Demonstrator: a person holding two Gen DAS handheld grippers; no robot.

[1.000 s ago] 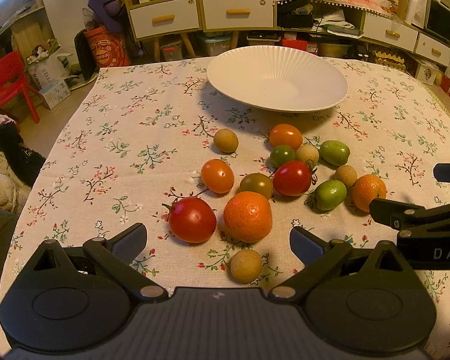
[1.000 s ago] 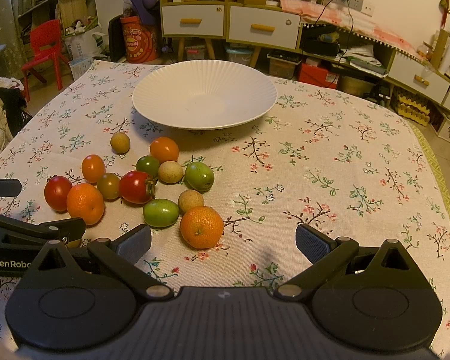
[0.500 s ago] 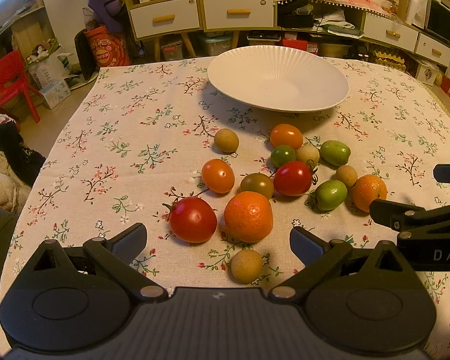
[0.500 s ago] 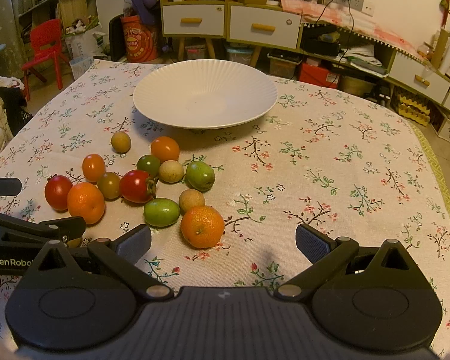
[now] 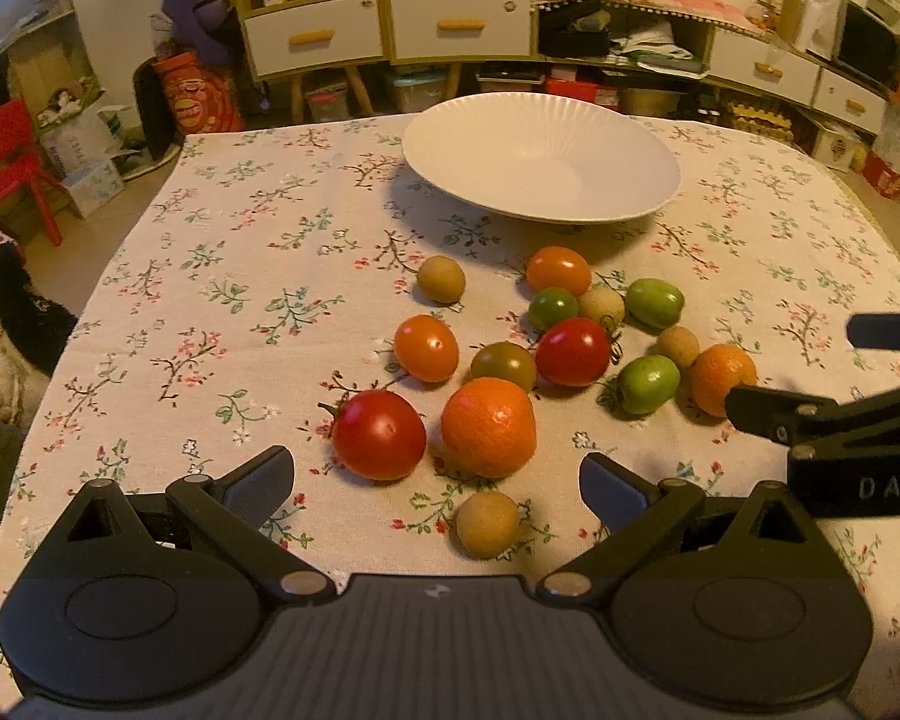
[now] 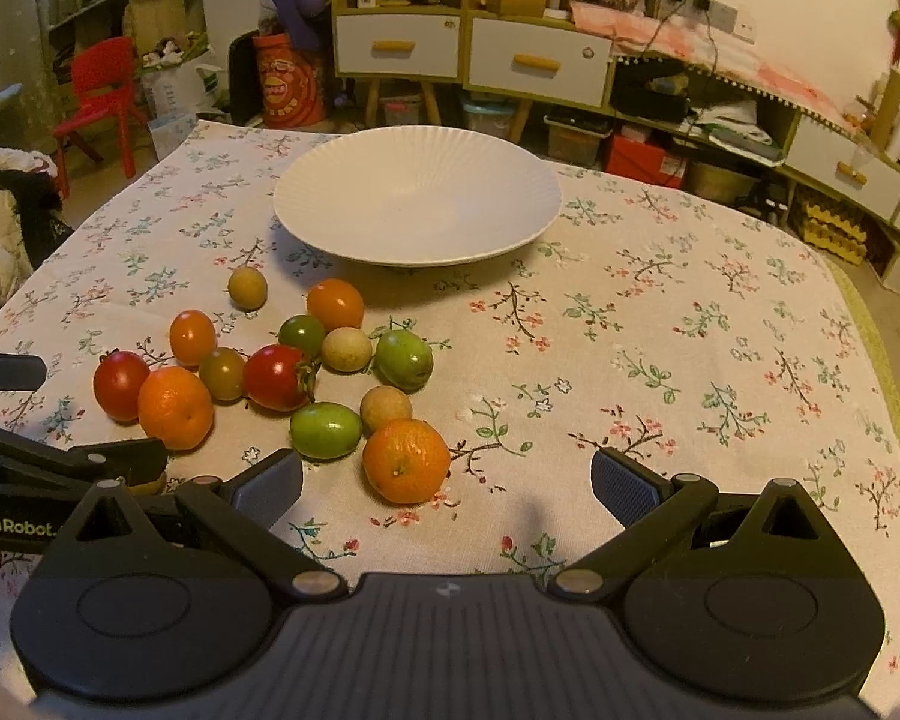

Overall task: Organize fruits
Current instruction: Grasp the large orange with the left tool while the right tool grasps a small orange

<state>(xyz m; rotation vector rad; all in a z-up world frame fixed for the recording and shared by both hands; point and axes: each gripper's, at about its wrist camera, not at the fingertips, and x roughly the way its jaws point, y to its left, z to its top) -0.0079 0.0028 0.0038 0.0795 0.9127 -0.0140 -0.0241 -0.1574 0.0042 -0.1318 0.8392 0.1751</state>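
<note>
A flowered cloth (image 5: 222, 276) is covering the tabletop, with drawer cabinets (image 6: 468, 54) and a red chair (image 6: 99, 93) standing behind. The fruits (image 5: 489, 426) are lying loose on the cloth, near the white plate (image 5: 540, 165). The left gripper (image 5: 435, 483) and right gripper (image 6: 447, 486) are both hovering spread wide, holding nothing.
</note>
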